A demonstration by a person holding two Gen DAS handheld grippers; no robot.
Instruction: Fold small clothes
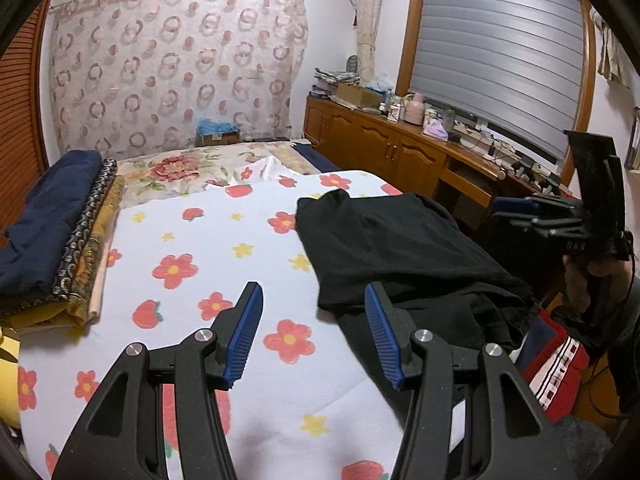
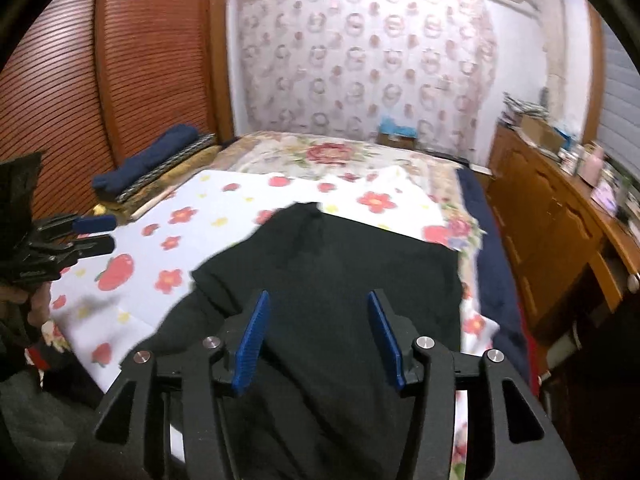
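Observation:
A black garment (image 1: 400, 248) lies partly folded on the right side of the white flowered sheet (image 1: 208, 248) on the bed. My left gripper (image 1: 314, 300) is open and empty, above the sheet just left of the garment's near edge. My right gripper (image 2: 318, 306) is open and empty, hovering over the black garment (image 2: 328, 272). The right gripper also shows at the right of the left wrist view (image 1: 532, 212), and the left gripper at the left of the right wrist view (image 2: 88, 236).
A stack of folded fabrics, navy on top (image 1: 52, 236), sits at the bed's left side. A red, white and navy garment (image 1: 556, 360) hangs off the near right edge. A wooden cabinet with clutter (image 1: 400, 136) runs along the right wall. A small box (image 1: 218, 132) stands at the bed's far end.

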